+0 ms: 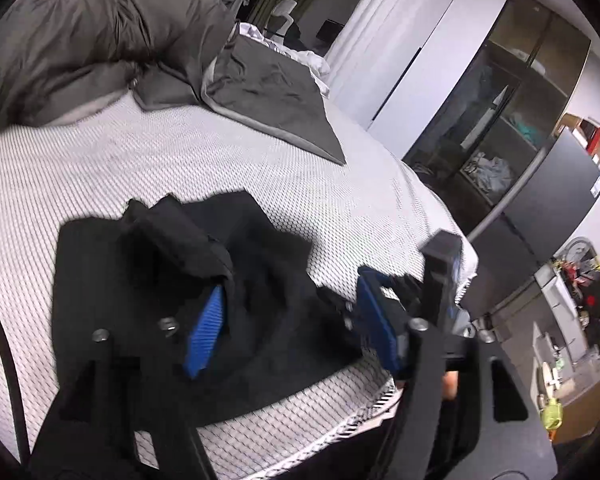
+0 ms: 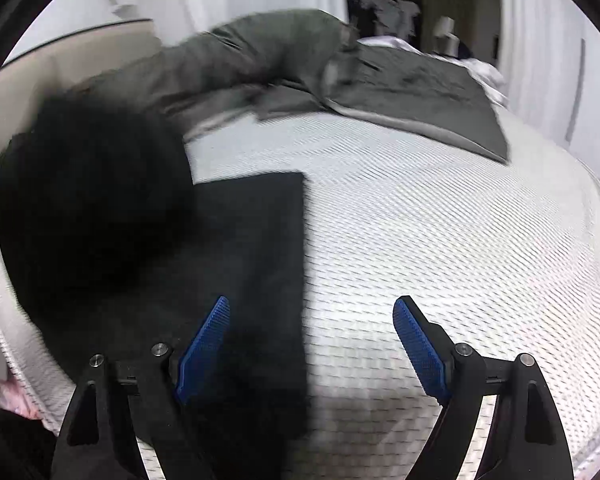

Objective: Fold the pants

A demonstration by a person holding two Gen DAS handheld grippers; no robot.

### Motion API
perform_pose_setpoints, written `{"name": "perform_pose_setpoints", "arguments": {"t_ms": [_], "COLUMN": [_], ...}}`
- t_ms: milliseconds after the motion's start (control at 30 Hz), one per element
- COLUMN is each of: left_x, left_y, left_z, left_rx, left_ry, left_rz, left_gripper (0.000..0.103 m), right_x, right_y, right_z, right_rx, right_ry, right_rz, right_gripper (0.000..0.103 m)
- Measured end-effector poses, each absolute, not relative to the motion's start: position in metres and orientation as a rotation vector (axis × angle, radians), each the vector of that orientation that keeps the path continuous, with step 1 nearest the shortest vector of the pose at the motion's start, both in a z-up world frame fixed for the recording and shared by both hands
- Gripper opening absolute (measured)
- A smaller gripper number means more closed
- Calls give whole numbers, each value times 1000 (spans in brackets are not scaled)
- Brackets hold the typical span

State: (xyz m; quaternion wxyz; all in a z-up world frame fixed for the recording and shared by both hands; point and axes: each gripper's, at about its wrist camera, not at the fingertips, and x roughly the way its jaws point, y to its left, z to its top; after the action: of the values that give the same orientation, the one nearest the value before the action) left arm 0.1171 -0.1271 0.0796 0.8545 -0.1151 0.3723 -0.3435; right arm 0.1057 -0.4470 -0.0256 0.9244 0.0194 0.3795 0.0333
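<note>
The black pants (image 2: 236,248) are lying part-folded on the white mattress (image 2: 440,220), a bunched end draping over one finger of the open left gripper (image 1: 288,328), while the right gripper (image 2: 312,344) is hovering wide open, gripping nothing, seemingly waiting to flatten the fold.

Bed (image 1: 180,160) has a bare white mattress with a little dotted weave, and a rumpled grey duvet (image 1: 80,52) is shoved up at the far end with a flat grey pillow (image 1: 268,92) lying just beside it. Off to the side there's a white wardrobe (image 1: 412,60) next to a dark glass-front cabinet (image 1: 500,120) with some clothes inside. Messy low shelf (image 1: 580,300) sits further along that wall.
</note>
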Motion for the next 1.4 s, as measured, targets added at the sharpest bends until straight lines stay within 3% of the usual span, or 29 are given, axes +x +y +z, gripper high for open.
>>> {"name": "perform_pose_setpoints", "arguments": {"t_ms": [133, 500, 700, 900, 1133, 1400], "left_x": [106, 145, 159, 169, 166, 137], "left_y": [-97, -26, -12, 10, 22, 11], "left_z": [67, -23, -53, -81, -82, -50], "left_rx": [-204, -242, -117, -230, -218, -176], "left_ry": [725, 805, 881, 956, 949, 825], "left_rz": [-662, -383, -220, -268, -253, -291], "left_gripper": [81, 81, 81, 82, 86, 86], "right_x": [112, 96, 95, 94, 96, 86], "right_y": [-467, -422, -329, -269, -373, -435], "right_z": [-33, -4, -15, -35, -26, -21], "right_rx": [54, 139, -11, -232, -84, 222], "right_ry": [824, 726, 769, 769, 751, 758], "right_rz": [-6, 316, 522, 436, 108, 277], "right_gripper": [86, 86, 86, 86, 86, 86]}}
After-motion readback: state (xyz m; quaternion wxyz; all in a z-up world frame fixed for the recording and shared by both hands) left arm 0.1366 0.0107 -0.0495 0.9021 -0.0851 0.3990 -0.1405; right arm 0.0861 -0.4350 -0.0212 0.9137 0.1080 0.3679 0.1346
